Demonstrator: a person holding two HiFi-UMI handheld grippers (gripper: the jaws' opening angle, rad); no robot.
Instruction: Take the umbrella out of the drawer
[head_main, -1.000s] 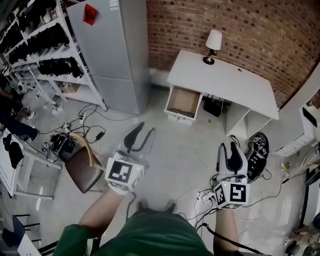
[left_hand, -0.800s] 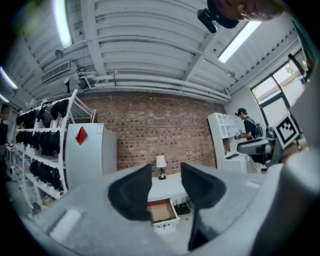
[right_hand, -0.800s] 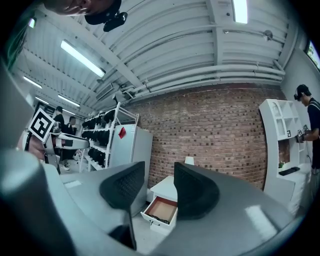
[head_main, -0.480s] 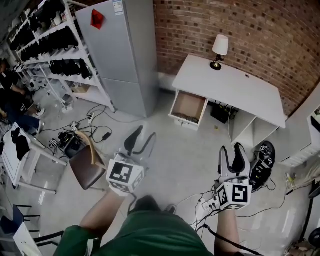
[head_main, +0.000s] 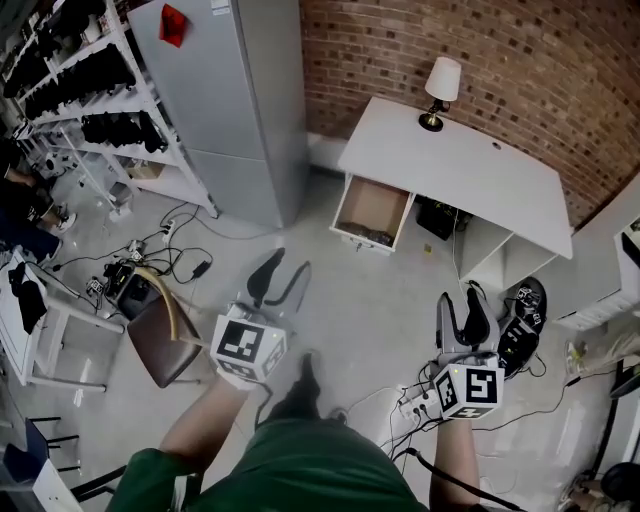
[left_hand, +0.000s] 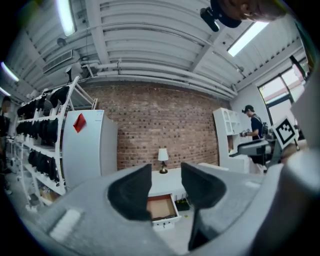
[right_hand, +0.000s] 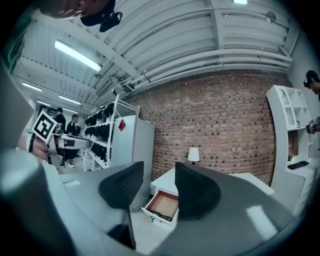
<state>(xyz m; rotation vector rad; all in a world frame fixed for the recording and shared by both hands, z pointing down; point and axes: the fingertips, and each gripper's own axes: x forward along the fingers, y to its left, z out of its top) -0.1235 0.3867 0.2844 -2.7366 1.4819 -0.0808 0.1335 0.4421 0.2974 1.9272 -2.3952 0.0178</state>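
Jaws just opened, empty, on left gripper (head_main: 283, 273) & right gripper (head_main: 463, 299); both held level, facing open drawer (head_main: 372, 208).

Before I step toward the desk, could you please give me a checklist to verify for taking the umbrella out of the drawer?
1. Drawer open: ok; the drawer stands pulled out of the white desk.
2. Umbrella spotted: cannot tell; a dark thing lies at the drawer's front, too small to identify.
3. Empty left gripper: ok; its jaws have just been opening, nothing between them.
4. Empty right gripper: ok; its jaws have just been opening, nothing between them.
5. Drawer within reach: not ok; a stretch of floor separates both grippers from it.
6. Footing: not ok; a power strip with cables lies on the floor near the right gripper.
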